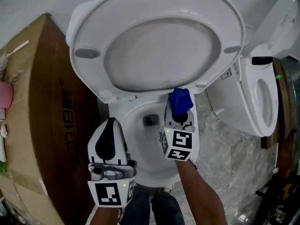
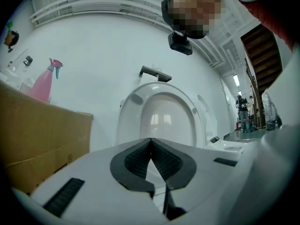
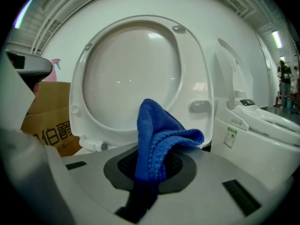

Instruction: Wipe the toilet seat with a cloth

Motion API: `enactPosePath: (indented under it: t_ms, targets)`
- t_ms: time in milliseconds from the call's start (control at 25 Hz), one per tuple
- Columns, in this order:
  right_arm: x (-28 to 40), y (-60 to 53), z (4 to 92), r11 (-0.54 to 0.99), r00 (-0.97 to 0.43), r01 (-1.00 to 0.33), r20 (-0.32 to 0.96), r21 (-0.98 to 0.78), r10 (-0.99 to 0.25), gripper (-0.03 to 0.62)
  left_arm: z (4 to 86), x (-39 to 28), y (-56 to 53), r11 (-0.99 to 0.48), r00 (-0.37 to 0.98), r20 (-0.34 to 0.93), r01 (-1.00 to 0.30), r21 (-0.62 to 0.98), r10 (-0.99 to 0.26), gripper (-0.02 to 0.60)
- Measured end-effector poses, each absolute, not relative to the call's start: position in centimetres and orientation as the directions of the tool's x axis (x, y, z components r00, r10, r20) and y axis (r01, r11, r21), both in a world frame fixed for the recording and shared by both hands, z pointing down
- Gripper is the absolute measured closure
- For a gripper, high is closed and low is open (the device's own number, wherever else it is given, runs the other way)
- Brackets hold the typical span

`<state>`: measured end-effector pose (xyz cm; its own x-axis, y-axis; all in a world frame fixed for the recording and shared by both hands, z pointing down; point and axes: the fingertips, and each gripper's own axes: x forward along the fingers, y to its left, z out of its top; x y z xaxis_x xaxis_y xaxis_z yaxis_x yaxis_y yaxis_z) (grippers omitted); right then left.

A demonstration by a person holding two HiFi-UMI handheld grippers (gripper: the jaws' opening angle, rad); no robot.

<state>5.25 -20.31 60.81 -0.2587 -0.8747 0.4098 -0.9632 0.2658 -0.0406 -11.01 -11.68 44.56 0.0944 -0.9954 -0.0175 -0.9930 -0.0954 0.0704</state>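
Cloth, blue, clamped in right claw just below raised toilet seat, wad jutting forward, apparently to meet the seat first; left claw clenched on nothing, farther below seat, likely kept clear.

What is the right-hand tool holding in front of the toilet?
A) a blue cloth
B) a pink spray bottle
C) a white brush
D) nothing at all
A: the right gripper has its jaws closed on a blue cloth, which sticks up from between them in front of the raised lid.
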Motion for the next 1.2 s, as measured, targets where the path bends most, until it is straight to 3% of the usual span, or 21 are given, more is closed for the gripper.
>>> enactPosePath:
  t_ms: [520, 920, 1200]
  targets:
    - [1.2, -21.3, 62.3, 0.298, -0.295, -0.952, 0.454, -0.065, -0.841, 0.533, 44.9, -12.7, -11.9, -0.073, 0.072, -0.017, -0.994, 0.076, -0.997, 0.566]
    - [-5.8, -19.8, 62.8, 0.298, -0.365, -0.931, 0.482, -0.211, -0.797, 0.533, 43.9, -17.0, -9.9, 0.009, -0.010, -0.006, -0.997, 0.077, -1.000, 0.566]
    - [-7.3, -19.5, 62.8, -0.006, -0.334, -0.810, 0.470, -0.586, -0.817, 0.533, 43.6, -20.2, -8.7, 0.065, -0.066, -0.003, -0.995, 0.077, -0.998, 0.566]
